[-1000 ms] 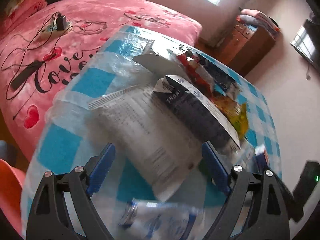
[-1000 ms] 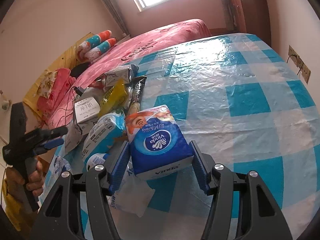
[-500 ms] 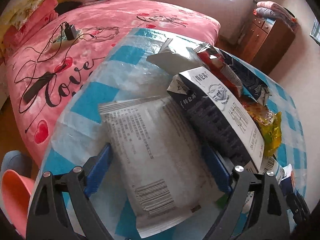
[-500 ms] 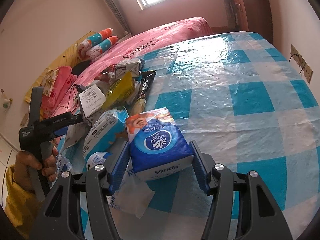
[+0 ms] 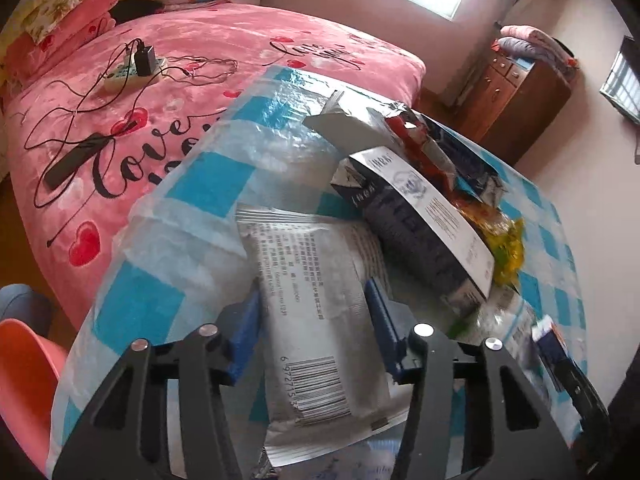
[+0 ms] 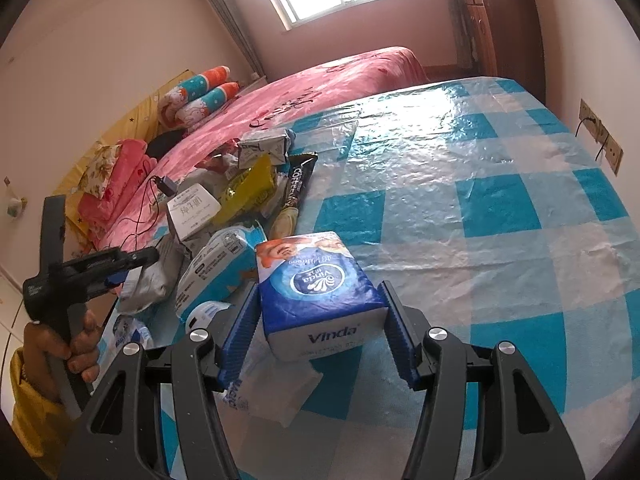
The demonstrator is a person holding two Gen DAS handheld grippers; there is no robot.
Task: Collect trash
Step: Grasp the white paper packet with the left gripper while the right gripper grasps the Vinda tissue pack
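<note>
Left gripper (image 5: 314, 322) has closed in over the last second: its blue pads, which stood wide of the silver printed pouch (image 5: 316, 312), now press both long edges of that pouch, so it is clamped on it. The pouch lies flat on the blue-and-white checked tablecloth (image 5: 208, 184), barcode end toward the camera, its far end tucked against a dark carton with a white label (image 5: 416, 232). Beyond the carton sits the rest of the pile: a red wrapper (image 5: 420, 140) and a yellow wrapper (image 5: 504, 240).

Right gripper (image 6: 318, 334) has not changed: its pads touch both sides of the blue Vinda tissue pack (image 6: 320, 292), which rests on the cloth over a white crumpled tissue (image 6: 280, 396). From this side the trash heap lies to the left, including a black coffee sachet (image 6: 298, 180) and a white-and-blue pack (image 6: 216, 268), with the left gripper visible at the table edge beside the pink bed (image 6: 320, 84).

My reading is that the pouch is now secured and ready to be lifted away from the carton; since it is thin and slack, it may buckle or slip between the pads. No bin or bag is visible, so where the trash goes cannot be told
</note>
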